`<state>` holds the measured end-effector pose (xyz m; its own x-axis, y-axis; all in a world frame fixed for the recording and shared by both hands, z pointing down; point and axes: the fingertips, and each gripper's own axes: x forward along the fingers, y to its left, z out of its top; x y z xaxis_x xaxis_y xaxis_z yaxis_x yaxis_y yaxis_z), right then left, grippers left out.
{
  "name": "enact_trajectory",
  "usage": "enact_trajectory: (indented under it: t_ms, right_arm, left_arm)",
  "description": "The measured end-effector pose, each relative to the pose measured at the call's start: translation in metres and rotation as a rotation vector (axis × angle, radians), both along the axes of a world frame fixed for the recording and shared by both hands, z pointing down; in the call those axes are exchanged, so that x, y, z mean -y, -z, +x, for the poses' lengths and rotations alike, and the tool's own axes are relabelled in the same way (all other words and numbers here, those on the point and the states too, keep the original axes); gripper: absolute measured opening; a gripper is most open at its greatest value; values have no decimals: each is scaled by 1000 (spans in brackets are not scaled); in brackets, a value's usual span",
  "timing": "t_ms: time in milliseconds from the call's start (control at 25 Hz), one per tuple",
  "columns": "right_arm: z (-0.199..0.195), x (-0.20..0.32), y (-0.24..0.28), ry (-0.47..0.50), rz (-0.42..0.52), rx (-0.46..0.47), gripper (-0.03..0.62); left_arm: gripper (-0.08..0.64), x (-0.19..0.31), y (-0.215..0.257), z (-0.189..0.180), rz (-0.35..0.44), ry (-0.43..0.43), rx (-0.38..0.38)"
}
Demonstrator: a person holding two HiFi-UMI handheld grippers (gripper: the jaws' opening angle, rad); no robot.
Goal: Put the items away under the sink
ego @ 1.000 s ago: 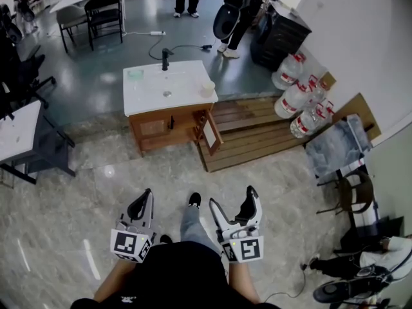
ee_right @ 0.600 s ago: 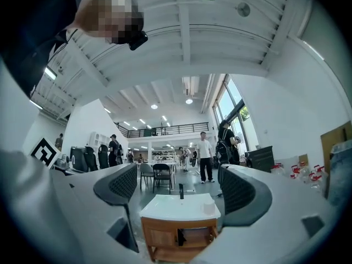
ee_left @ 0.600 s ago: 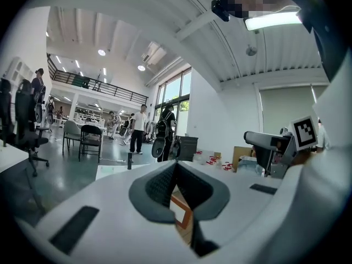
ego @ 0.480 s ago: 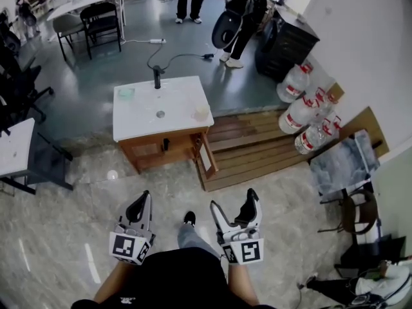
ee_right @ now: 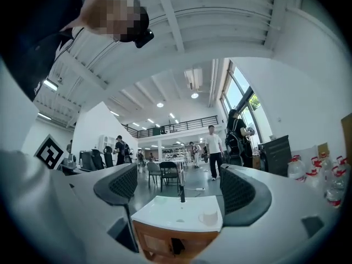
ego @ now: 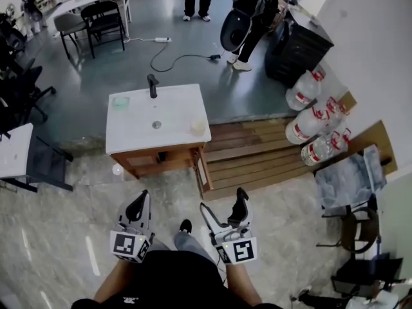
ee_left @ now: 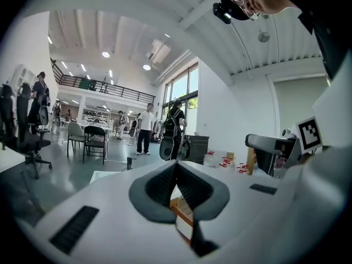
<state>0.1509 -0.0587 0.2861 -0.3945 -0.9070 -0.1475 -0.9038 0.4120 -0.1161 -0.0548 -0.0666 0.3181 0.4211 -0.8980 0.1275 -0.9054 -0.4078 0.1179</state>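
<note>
A white sink top (ego: 170,111) on a wooden cabinet (ego: 161,161) stands ahead of me on the floor. On it are a black faucet (ego: 152,85), a pale green item (ego: 120,102) at the back left and a cream cup (ego: 197,126) at the right. The cabinet's right door (ego: 203,170) hangs open. My left gripper (ego: 140,201) is shut and empty, its jaws pressed together (ee_left: 176,187). My right gripper (ego: 224,206) is open and empty; between its jaws I see the sink (ee_right: 165,210), cup (ee_right: 209,217) and faucet (ee_right: 182,193). Both are well short of the cabinet.
A wooden pallet (ego: 257,150) lies right of the cabinet, with large water bottles (ego: 315,121) and a black cabinet (ego: 302,44) beyond. A white desk (ego: 13,148) is at left, a cable (ego: 180,58) and chairs (ego: 103,19) behind, people (ego: 248,11) at the back.
The sink cabinet has come nearer and lower in the head view as I walk toward it. My right gripper has shifted slightly left; both grippers keep their states.
</note>
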Motion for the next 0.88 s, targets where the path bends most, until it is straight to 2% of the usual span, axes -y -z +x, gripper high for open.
enact_trajectory:
  t_ms: [360,520,680,880]
  right_arm:
    - [-11,70,-60,21,-100,-15,460]
    - [-32,110,-105,28,-194,-13,460]
    - [-54,156,-161,20,-232,-43,459]
    - [-77,203,-227,16,-290,-51,459]
  left_arm:
    - [5,51,-52,-2,-93,-19,24]
    - [5,97,-85,-7,-107,-55,30]
    - [5,145,-127,-10,-130,-98,44]
    - [5,189,-182,-13,-164,-92,36]
